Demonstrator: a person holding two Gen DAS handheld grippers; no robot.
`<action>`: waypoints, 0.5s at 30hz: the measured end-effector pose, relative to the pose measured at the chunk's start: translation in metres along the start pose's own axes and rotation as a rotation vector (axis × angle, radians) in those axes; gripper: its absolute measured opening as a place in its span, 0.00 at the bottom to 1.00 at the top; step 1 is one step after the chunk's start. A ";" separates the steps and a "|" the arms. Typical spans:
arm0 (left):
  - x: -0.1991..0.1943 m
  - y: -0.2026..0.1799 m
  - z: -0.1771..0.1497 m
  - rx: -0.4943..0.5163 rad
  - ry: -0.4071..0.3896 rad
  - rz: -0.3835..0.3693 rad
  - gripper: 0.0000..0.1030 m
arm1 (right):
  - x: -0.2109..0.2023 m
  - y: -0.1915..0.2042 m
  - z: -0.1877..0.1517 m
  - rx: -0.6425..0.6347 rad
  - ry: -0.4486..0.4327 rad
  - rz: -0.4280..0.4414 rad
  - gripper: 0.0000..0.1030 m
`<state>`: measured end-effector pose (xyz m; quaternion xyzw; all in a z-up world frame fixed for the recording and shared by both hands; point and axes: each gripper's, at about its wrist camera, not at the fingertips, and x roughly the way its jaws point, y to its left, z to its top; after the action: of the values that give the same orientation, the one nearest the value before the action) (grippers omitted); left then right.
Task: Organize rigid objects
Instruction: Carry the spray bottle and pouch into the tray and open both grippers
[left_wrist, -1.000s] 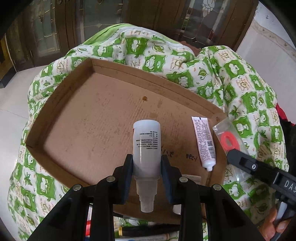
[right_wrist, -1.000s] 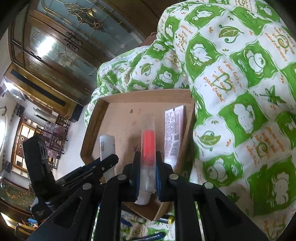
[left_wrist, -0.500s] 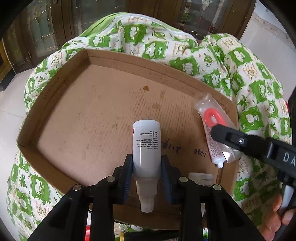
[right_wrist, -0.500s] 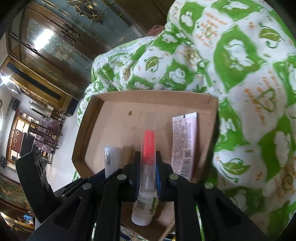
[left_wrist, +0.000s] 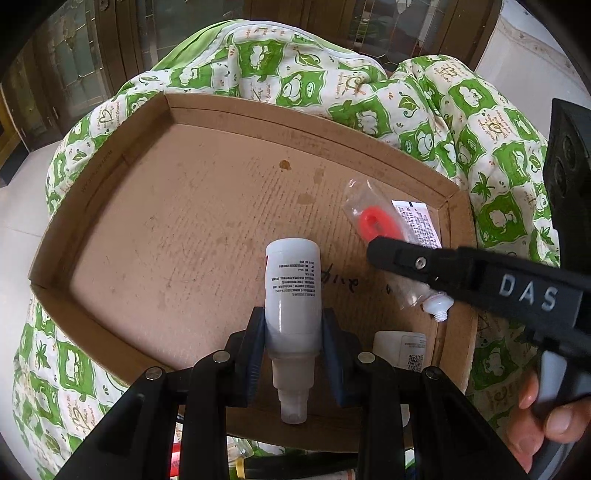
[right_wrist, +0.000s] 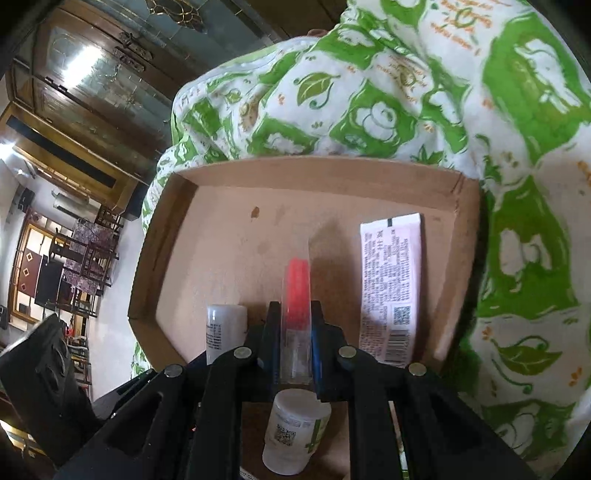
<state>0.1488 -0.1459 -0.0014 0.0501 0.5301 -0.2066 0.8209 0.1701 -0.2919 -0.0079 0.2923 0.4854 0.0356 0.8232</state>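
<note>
Shallow cardboard tray (left_wrist: 110, 206) sitting on a green-and-white printed quilt (left_wrist: 498, 155), brown, a few stains on the floor of it. Over the tray's near edge: left gripper (left_wrist: 293, 336), jaws clamped on a white bottle (left_wrist: 293, 280) with small print, nozzle end pointing back at the camera. Toward the tray's right side: right gripper (right_wrist: 295, 339), jaws pinched on a clear packet (right_wrist: 297, 291) with a red ring inside. Beside that, flat against the tray's right wall, a pink tube (right_wrist: 391, 280). Beyond the tray, dark wooden cabinets (right_wrist: 92, 85) with glass doors.

Matt corrugated cardboard tray (left_wrist: 110, 206), glossy white plastic bottle (left_wrist: 291, 280), printed cotton quilt (left_wrist: 491, 147)
</note>
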 end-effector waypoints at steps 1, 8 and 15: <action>0.001 -0.003 0.000 -0.001 0.001 -0.001 0.30 | 0.001 0.001 -0.001 -0.003 0.005 0.000 0.13; -0.002 0.003 0.000 -0.007 0.005 -0.011 0.30 | 0.005 0.005 -0.001 -0.019 0.006 -0.017 0.14; -0.004 0.010 0.003 -0.063 0.009 -0.015 0.30 | 0.001 0.003 0.000 0.004 -0.023 -0.008 0.17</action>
<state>0.1540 -0.1369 0.0017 0.0210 0.5406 -0.1956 0.8179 0.1710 -0.2887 -0.0073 0.2924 0.4769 0.0282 0.8284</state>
